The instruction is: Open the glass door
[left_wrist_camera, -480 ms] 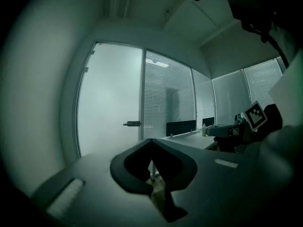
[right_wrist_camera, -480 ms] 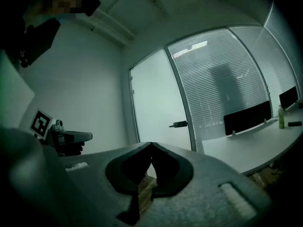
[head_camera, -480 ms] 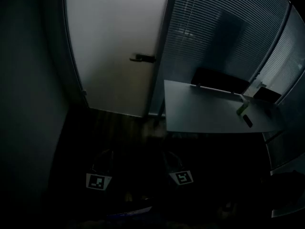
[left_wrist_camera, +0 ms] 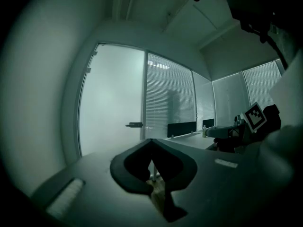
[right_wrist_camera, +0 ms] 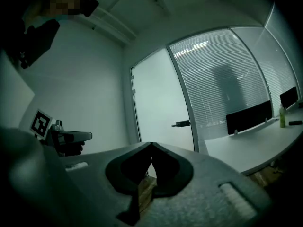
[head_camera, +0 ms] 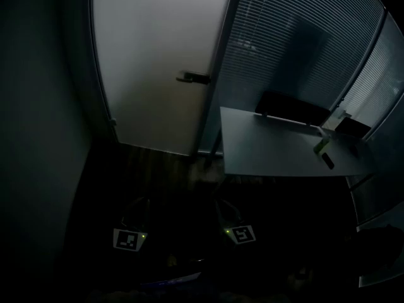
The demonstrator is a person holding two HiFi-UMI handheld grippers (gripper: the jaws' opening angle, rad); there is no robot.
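I am standing well back from the frosted glass door (head_camera: 151,62), and it is not open yet. I am holding my left gripper (left_wrist_camera: 150,141) and right gripper (right_wrist_camera: 150,145) level, both squeezed tight with nothing inside. Reaching the door handle (head_camera: 192,77) is still to do.

So the glass door (head_camera: 151,55) is one tall frosted pane, milky white with nothing visible through it. It stands upright and looks fully shut, up around 11 o'clock in the head view. Its dark lever handle (head_camera: 194,77) sits level at the door's 3 o'clock edge, roughly mid-height.
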